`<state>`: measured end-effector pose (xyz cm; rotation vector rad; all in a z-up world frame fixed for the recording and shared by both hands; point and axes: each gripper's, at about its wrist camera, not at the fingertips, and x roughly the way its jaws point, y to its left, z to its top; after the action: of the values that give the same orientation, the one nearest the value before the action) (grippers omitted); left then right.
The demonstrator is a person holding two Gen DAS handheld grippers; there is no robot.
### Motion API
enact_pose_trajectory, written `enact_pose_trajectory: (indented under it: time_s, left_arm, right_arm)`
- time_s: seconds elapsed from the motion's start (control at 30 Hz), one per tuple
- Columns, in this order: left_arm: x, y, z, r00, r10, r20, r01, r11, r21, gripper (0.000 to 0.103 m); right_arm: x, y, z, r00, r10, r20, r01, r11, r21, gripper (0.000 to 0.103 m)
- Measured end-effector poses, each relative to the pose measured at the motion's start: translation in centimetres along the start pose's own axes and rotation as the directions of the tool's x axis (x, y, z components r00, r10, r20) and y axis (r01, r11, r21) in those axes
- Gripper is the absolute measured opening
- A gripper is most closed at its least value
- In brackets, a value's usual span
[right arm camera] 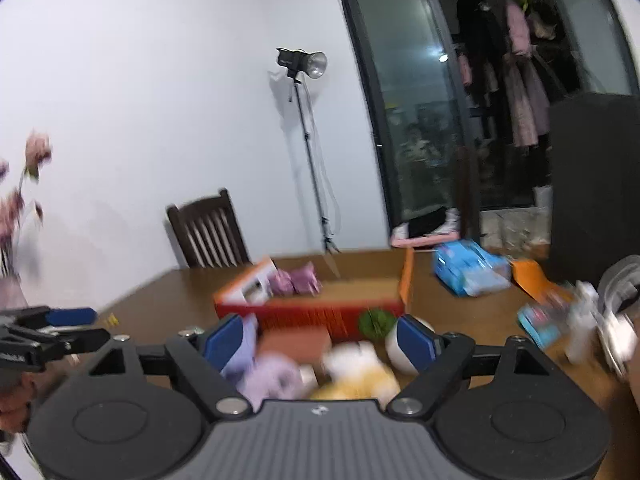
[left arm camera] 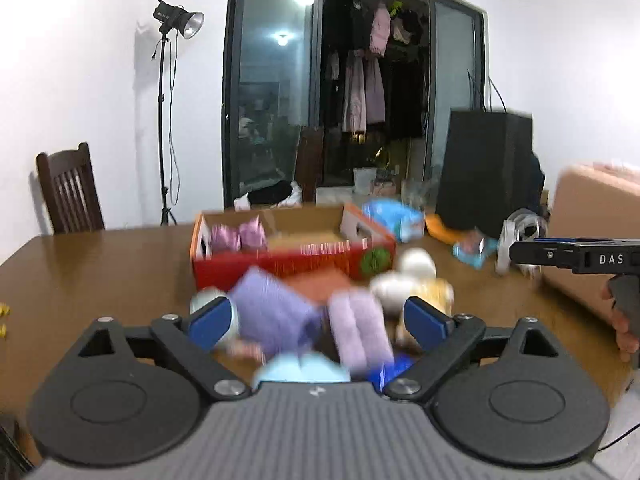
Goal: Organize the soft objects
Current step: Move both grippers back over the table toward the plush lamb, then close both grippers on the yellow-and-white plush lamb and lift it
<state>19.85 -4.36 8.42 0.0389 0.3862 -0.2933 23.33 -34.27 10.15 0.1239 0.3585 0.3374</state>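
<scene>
A red and orange cardboard box [left arm camera: 292, 258] [right arm camera: 320, 312] lies open on the wooden table, with two pink soft pieces [left arm camera: 240, 237] [right arm camera: 296, 280] in its left end. In front of it lies a blurred heap: purple folded cloths [left arm camera: 276, 312] [right arm camera: 264, 376], a white and yellow plush toy [left arm camera: 404, 284] [right arm camera: 360, 368], a white ball [right arm camera: 394, 354] and a pale blue soft thing [left arm camera: 304, 370]. My left gripper [left arm camera: 318, 320] [right arm camera: 86, 326] stands open over the purple cloths without pressing them. My right gripper [right arm camera: 320, 344] is open above the plush toy. One of its fingers [left arm camera: 560, 254] shows at the right edge.
Blue packets [left arm camera: 396, 218] [right arm camera: 468, 272], an orange item [right arm camera: 532, 276] and a clear tape roll [left arm camera: 520, 236] lie at the table's far right by a black bag [left arm camera: 484, 168]. A dark chair [left arm camera: 68, 192] and a light stand [left arm camera: 162, 120] stand behind. Pink flowers [right arm camera: 24, 184] are at left.
</scene>
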Motion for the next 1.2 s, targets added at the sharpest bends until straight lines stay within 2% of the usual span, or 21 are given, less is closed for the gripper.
enact_pose_trajectory:
  time_s: [0.13, 0.2, 0.27, 0.37, 0.57, 0.73, 0.83, 0.87, 0.93, 1.0, 1.07, 1.2]
  left_arm:
    - [-1.2, -0.4, -3.9, 0.998, -0.037, -0.054, 0.033, 0.997, -0.069, 0.095]
    - [-1.1, -0.3, -4.6, 0.997, -0.036, -0.074, 0.031, 0.998, -0.063, 0.096]
    - [-0.4, -0.4, -4.5, 0.997, -0.012, -0.075, 0.009, 0.999, -0.039, 0.096]
    - [0.5, -0.7, -4.3, 0.998, 0.010, -0.070, -0.011, 1.000, -0.020, 0.096]
    - [2.4, -1.2, -4.5, 0.997, -0.005, -0.072, 0.004, 1.000, -0.021, 0.098]
    - [3.7, -1.0, -4.1, 0.997, -0.013, -0.073, 0.011, 0.999, -0.034, 0.098]
    - [4.4, -0.9, -3.8, 0.998, -0.013, -0.066, 0.011, 1.000, -0.026, 0.099]
    - [4.6, -0.8, -3.7, 0.998, -0.013, -0.065, 0.011, 1.000, -0.026, 0.099]
    - [5.2, -0.8, -3.5, 0.997, -0.016, -0.071, 0.014, 0.999, -0.028, 0.099]
    - [5.8, -1.1, -3.3, 0.996, -0.031, -0.079, 0.030, 0.999, -0.024, 0.099]
    - [6.3, -1.5, -3.2, 0.995, -0.054, -0.086, 0.053, 0.998, -0.017, 0.099]
    - [7.4, -3.2, -2.8, 0.987, -0.132, -0.094, 0.132, 0.991, -0.013, 0.099]
  right_arm:
    - [-2.6, 0.4, -6.1, 0.997, -0.069, -0.020, 0.070, 0.996, 0.059, 0.084]
    - [-3.1, 0.3, -8.2, 0.996, -0.080, -0.047, 0.085, 0.989, 0.117, 0.085]
    - [-2.9, 0.7, -9.3, 0.994, -0.087, -0.071, 0.094, 0.991, 0.100, 0.085]
    - [-1.9, 1.5, -9.9, 0.992, -0.097, -0.086, 0.102, 0.993, 0.056, 0.085]
    - [1.7, 2.1, -9.5, 0.993, -0.089, -0.084, 0.098, 0.989, 0.110, 0.086]
    - [6.9, 1.7, -7.8, 0.981, -0.169, -0.097, 0.182, 0.973, 0.140, 0.086]
    - [10.2, 1.4, -7.0, 0.966, -0.234, -0.110, 0.250, 0.954, 0.167, 0.085]
    - [11.2, 1.2, -6.9, 0.961, -0.249, -0.122, 0.268, 0.947, 0.177, 0.083]
    - [12.7, 0.6, -6.9, 0.953, -0.260, -0.156, 0.288, 0.937, 0.200, 0.072]
    - [12.9, -0.1, -7.3, 0.959, -0.231, -0.161, 0.263, 0.939, 0.222, 0.054]
    - [12.2, -0.9, -7.4, 0.971, -0.175, -0.166, 0.210, 0.951, 0.227, 0.045]
    - [8.0, -2.6, -7.9, 0.975, -0.086, -0.203, 0.124, 0.975, 0.185, 0.043]
